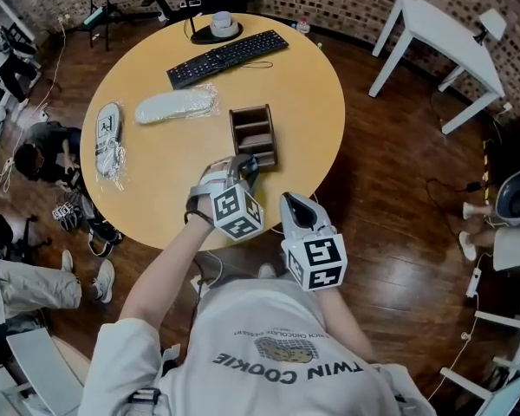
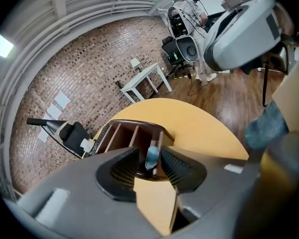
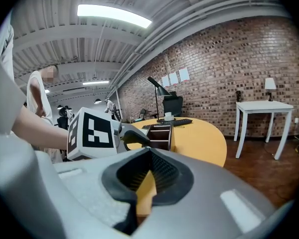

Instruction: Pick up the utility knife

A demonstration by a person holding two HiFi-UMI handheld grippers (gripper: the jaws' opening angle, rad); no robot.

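Observation:
A dark wooden organizer (image 1: 252,134) with open compartments stands on the round yellow table (image 1: 312,85). In the left gripper view a utility knife (image 2: 151,156) with a light blue handle stands upright in the organizer's (image 2: 124,133) nearest compartment. My left gripper (image 2: 150,164) is open, its jaws on either side of the knife without pressing it. From the head view, the left gripper (image 1: 247,168) covers the organizer's near end and hides the knife. My right gripper (image 1: 297,203) hangs at the table's near edge, shut and empty, its tips (image 3: 150,170) meeting; the organizer (image 3: 162,133) lies ahead of it.
A black keyboard (image 1: 227,57) and a white bowl on a dark mat (image 1: 223,26) sit at the far side. A plastic-wrapped white item (image 1: 175,106) and a slipper (image 1: 109,133) lie at the left. A white table (image 1: 442,33) stands at the right; a person's legs (image 1: 35,280) are on the floor at left.

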